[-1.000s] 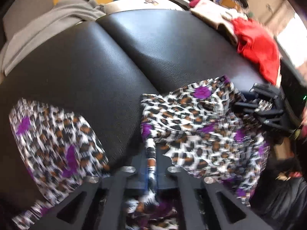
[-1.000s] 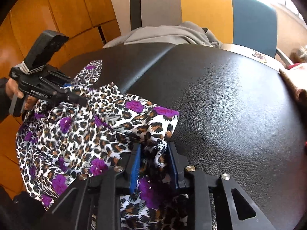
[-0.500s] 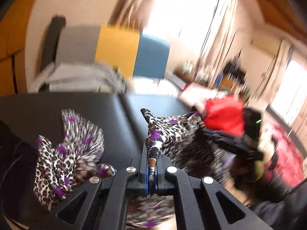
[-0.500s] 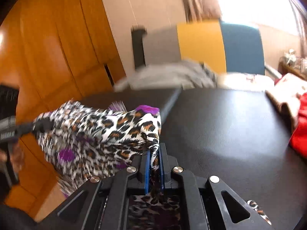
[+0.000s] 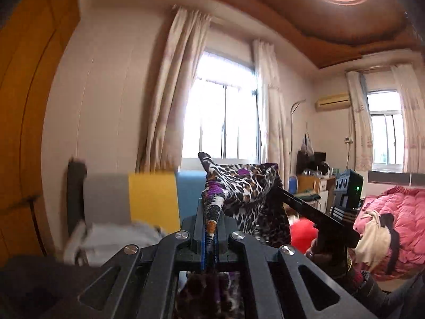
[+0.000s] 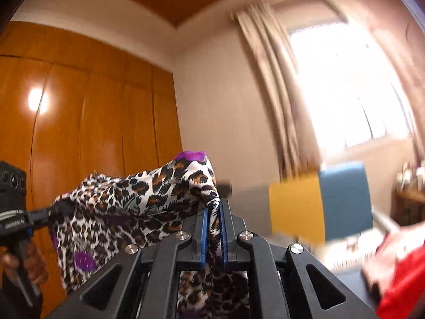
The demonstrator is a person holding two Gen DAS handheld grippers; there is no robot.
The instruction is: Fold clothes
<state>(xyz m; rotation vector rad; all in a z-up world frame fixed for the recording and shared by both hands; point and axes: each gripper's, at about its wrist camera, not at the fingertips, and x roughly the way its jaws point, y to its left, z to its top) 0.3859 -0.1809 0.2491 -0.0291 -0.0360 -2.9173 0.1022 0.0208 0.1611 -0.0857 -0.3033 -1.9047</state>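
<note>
— Leopard-print cloth with purple blotches, that garment (image 5: 243, 183), is the biggest thing in play; where does it sit against the headboard (image 5: 151, 194) with the grey, yellow and blue panels?

— Raised in front of it, stretched between the two tools. In the right wrist view the garment (image 6: 138, 196) spans to the left of the headboard (image 6: 318, 202), its lower part hanging loose.

— And the tools?

— The left gripper (image 5: 209, 235) has its jaws pressed together on a narrow bunched edge of the cloth, just right of the blue panel. The right gripper (image 6: 212, 236) pinches another fold between its blue pads (image 6: 203, 235).

— Anything smaller?

— A hand (image 6: 25, 263) on the left gripper's handle, far left of the headboard.
</note>
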